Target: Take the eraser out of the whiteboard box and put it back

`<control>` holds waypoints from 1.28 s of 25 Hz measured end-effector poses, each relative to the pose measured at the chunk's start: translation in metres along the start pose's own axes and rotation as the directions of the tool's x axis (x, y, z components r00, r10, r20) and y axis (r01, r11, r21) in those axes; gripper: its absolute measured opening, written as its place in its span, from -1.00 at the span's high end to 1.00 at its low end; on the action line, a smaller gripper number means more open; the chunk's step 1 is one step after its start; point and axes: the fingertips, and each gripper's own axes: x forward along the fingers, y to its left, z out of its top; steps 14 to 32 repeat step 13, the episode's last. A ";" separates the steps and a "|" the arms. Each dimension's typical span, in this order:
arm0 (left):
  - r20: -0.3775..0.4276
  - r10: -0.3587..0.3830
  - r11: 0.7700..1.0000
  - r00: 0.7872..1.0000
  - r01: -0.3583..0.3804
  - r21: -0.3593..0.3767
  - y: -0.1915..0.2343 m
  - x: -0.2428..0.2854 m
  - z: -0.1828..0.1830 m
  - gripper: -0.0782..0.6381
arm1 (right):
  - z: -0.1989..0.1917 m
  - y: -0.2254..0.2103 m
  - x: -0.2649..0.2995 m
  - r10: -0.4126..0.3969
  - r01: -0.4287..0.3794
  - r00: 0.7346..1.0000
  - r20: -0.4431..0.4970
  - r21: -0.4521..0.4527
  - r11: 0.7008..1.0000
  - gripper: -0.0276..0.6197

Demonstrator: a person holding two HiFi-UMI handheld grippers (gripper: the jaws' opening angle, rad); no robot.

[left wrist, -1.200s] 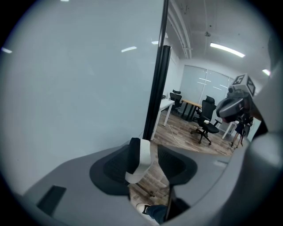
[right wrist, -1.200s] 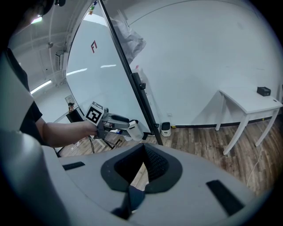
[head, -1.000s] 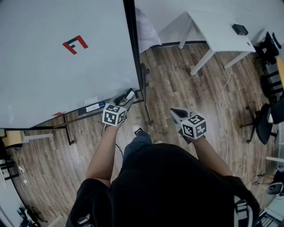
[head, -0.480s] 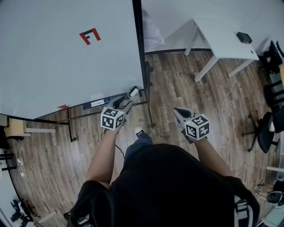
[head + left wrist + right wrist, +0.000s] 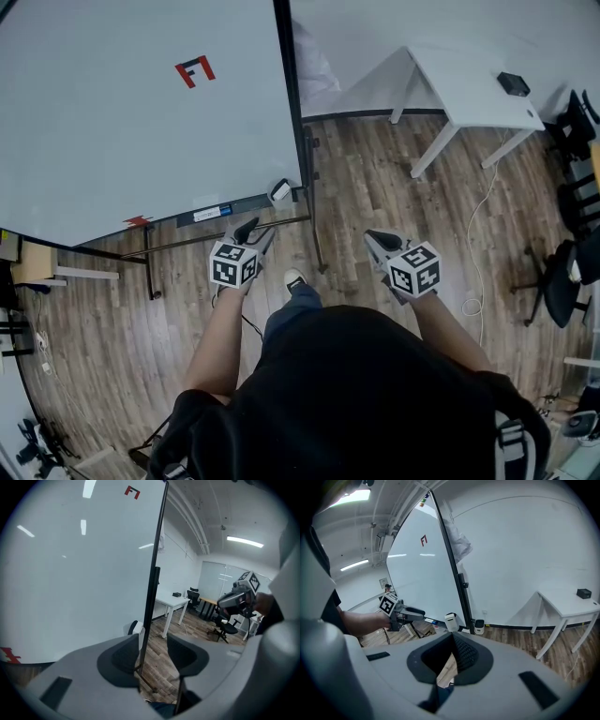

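Note:
The whiteboard point(image 5: 141, 122) stands at the upper left, with a narrow tray point(image 5: 187, 218) along its bottom edge. The white and black eraser point(image 5: 279, 190) sits in the box at the tray's right end; it also shows as the eraser point(image 5: 135, 628) and the eraser point(image 5: 451, 621). My left gripper point(image 5: 246, 232) hangs a short way below and left of it, not touching it. Its jaws stand open around nothing, and the left gripper point(image 5: 153, 641) shows the board's frame through the gap. My right gripper point(image 5: 375, 240) hovers over the floor to the right, and the right gripper point(image 5: 452, 641) has its jaws together, empty.
The board's stand legs point(image 5: 314, 220) reach across the wooden floor between the grippers. A white table point(image 5: 469, 80) with a small black device point(image 5: 513, 84) stands at the upper right. Office chairs point(image 5: 562, 262) and a white cable point(image 5: 473, 244) lie at the right.
My left gripper has drawn back from the eraser, down and left toward the person. The eraser stays at the tray's end. The right gripper has barely moved.

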 end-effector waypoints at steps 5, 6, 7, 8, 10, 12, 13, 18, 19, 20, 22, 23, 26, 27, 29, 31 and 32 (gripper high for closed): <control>0.005 0.006 1.000 1.000 -0.006 0.000 -0.006 -0.010 -0.008 0.23 | -0.004 0.004 -0.006 -0.022 0.022 1.000 -0.011 -0.066 0.998 0.93; 0.005 0.007 1.000 1.000 -0.007 0.000 -0.007 -0.011 -0.009 0.23 | -0.004 0.005 -0.007 -0.024 0.023 1.000 -0.010 -0.083 0.996 0.93; 0.004 0.009 1.000 1.000 -0.009 -0.001 -0.007 -0.013 -0.011 0.23 | -0.004 0.007 -0.008 -0.025 0.024 1.000 -0.009 -0.095 0.995 0.93; 0.003 0.010 1.000 1.000 -0.010 -0.002 -0.008 -0.014 -0.012 0.23 | -0.003 0.007 -0.009 -0.026 0.025 1.000 -0.007 -0.102 0.994 0.93; 0.003 0.010 1.000 1.000 -0.010 -0.002 -0.011 -0.015 -0.014 0.23 | -0.003 0.008 -0.011 -0.027 0.027 1.000 -0.003 -0.104 0.994 0.93; 0.003 0.008 1.000 1.000 -0.008 0.001 -0.015 -0.017 -0.016 0.23 | -0.004 0.007 -0.014 -0.029 0.028 1.000 0.000 -0.100 0.995 0.93; 0.004 0.006 1.000 1.000 -0.006 0.003 -0.017 -0.017 -0.016 0.23 | -0.005 0.007 -0.016 -0.030 0.030 1.000 0.001 -0.098 0.995 0.93; 0.004 0.006 1.000 1.000 -0.006 0.003 -0.017 -0.017 -0.016 0.23 | -0.005 0.007 -0.016 -0.030 0.030 1.000 0.001 -0.098 0.995 0.93; 0.004 0.006 1.000 1.000 -0.006 0.003 -0.017 -0.017 -0.016 0.23 | -0.005 0.007 -0.016 -0.030 0.030 1.000 0.001 -0.098 0.995 0.93; 0.004 0.006 1.000 1.000 -0.006 0.003 -0.017 -0.017 -0.016 0.23 | -0.005 0.007 -0.016 -0.030 0.030 1.000 0.001 -0.098 0.995 0.93; 0.004 0.006 1.000 1.000 -0.006 0.003 -0.017 -0.017 -0.016 0.23 | -0.005 0.007 -0.016 -0.030 0.030 1.000 0.001 -0.098 0.995 0.93; 0.004 0.006 1.000 1.000 -0.006 0.003 -0.017 -0.017 -0.016 0.23 | -0.005 0.007 -0.016 -0.030 0.030 1.000 0.001 -0.098 0.995 0.93; 0.004 0.006 1.000 1.000 -0.006 0.003 -0.017 -0.017 -0.016 0.23 | -0.005 0.007 -0.016 -0.030 0.030 1.000 0.001 -0.098 0.995 0.93; 0.004 0.006 1.000 1.000 -0.006 0.003 -0.017 -0.017 -0.016 0.23 | -0.005 0.007 -0.016 -0.030 0.030 1.000 0.001 -0.098 0.995 0.93; 0.004 0.006 1.000 1.000 -0.006 0.003 -0.017 -0.017 -0.016 0.23 | -0.005 0.007 -0.016 -0.030 0.030 1.000 0.001 -0.098 0.995 0.93; 0.004 0.006 1.000 1.000 -0.006 0.003 -0.017 -0.017 -0.016 0.23 | -0.005 0.007 -0.016 -0.030 0.030 1.000 0.001 -0.098 0.995 0.93; 0.004 0.006 1.000 1.000 -0.006 0.003 -0.017 -0.017 -0.016 0.23 | -0.005 0.007 -0.016 -0.030 0.030 1.000 0.001 -0.098 0.995 0.93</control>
